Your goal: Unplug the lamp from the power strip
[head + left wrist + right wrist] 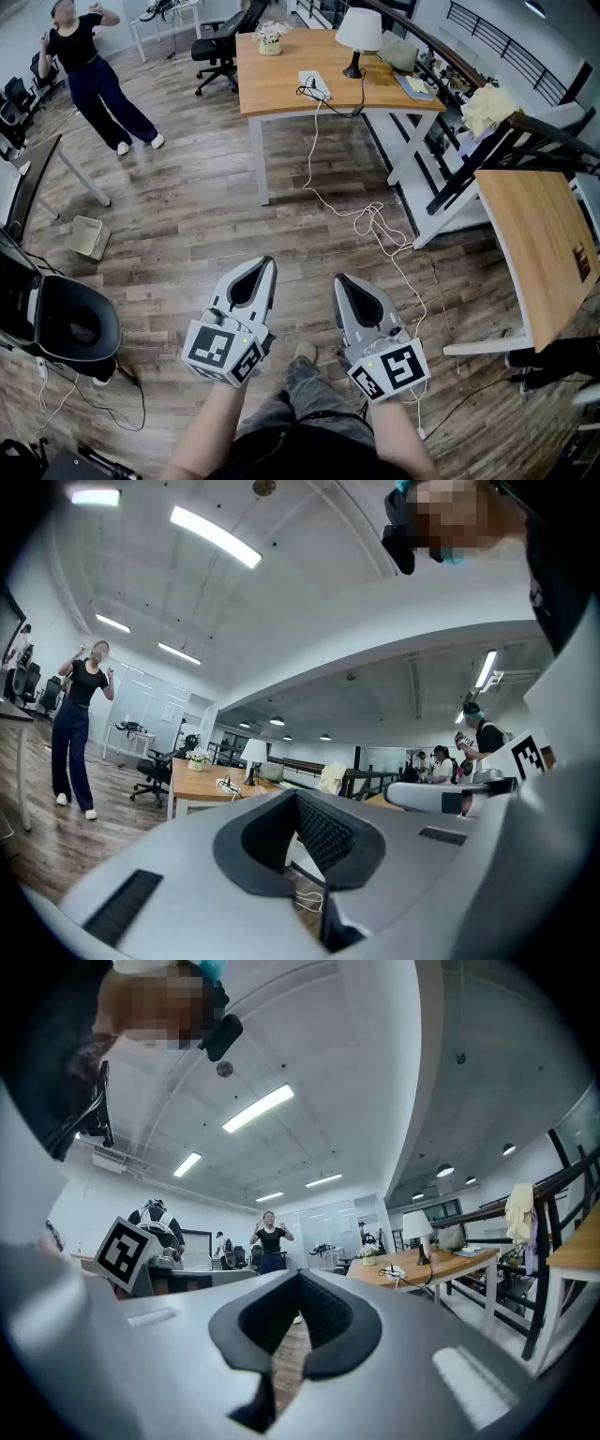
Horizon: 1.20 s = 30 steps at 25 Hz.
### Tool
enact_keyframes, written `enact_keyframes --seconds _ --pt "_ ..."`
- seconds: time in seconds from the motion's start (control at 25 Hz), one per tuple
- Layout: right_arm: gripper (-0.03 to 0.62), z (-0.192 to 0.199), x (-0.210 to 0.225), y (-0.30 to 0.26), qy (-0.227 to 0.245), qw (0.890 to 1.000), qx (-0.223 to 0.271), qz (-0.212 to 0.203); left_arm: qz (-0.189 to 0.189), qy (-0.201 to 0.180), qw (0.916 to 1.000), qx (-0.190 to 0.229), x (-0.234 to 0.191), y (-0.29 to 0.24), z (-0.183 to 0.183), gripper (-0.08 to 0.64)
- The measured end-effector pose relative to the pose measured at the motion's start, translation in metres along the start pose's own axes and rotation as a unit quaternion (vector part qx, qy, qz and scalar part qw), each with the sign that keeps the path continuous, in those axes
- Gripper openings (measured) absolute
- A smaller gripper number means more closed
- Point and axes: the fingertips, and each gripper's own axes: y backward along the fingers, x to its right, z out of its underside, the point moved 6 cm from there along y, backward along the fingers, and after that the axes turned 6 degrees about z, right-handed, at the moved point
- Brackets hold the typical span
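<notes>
Desk (281, 80) holds lamp (359, 36), well beyond left claw (268, 264) and right claw (339, 279).

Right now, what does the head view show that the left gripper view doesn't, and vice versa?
Head view only: the marker cube on the left claw, and a small beige bin on the floor.
Left gripper view only: the ceiling light strips and a group of people far off at the right.
Both: the wooden desk with the lamp and power strip on it, and the standing person in a black top.
</notes>
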Motion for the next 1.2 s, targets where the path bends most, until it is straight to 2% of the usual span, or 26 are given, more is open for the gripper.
enact_keyframes --seconds 0.24,0.56,0.84,1.2 --pt "0.008 -0.006 0.043 -0.046 -0.008 1.0 0.008 0.002 0.004 -0.003 1.0 0.008 -0.021 -0.053 -0.01 -0.003" --pt "0.008 -0.009 0.075 -0.1 -0.016 1.0 0.013 -0.021 -0.009 -0.01 0.9998 0.012 -0.054 -0.1 -0.019 -0.003" --pt "0.008 -0.007 0.096 -0.125 -0.012 1.0 -0.005 -0.021 -0.02 -0.022 0.9994 0.018 -0.064 -0.125 -0.02 -0.003" --pt "0.008 -0.001 0.116 -0.15 -0.025 0.999 -0.019 -0.013 -0.03 -0.013 0.9994 0.011 -0.088 -0.142 -0.024 -0.003"
